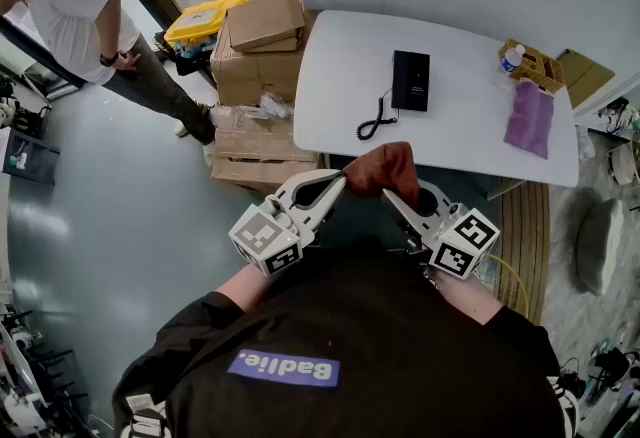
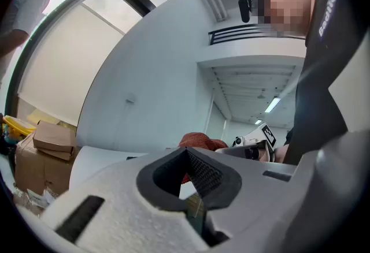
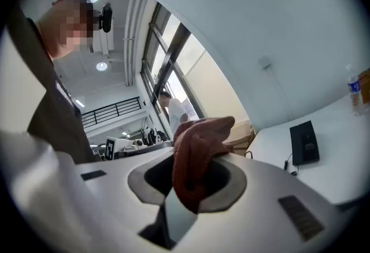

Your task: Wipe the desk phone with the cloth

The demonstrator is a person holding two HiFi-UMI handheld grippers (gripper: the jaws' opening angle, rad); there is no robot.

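The black desk phone [image 1: 410, 80] lies flat on the white table [image 1: 470, 141], its coiled cord [image 1: 375, 118] trailing toward the near edge. Both grippers are held close to my chest, well short of the table. My right gripper [image 1: 392, 188] is shut on a rust-red cloth [image 1: 382, 168], which bunches up over its jaws [image 3: 196, 153]. The phone [image 3: 304, 142] shows far off in the right gripper view. My left gripper [image 1: 336, 186] is shut, its tip right beside the cloth [image 2: 199, 141]; nothing shows clamped between its jaws.
A purple cloth [image 1: 529, 119] and a wooden basket [image 1: 530, 64] holding a bottle sit at the table's right end. Cardboard boxes [image 1: 255, 46] and a yellow bin [image 1: 200, 21] crowd the table's left side. A person [image 1: 90, 21] stands at far left.
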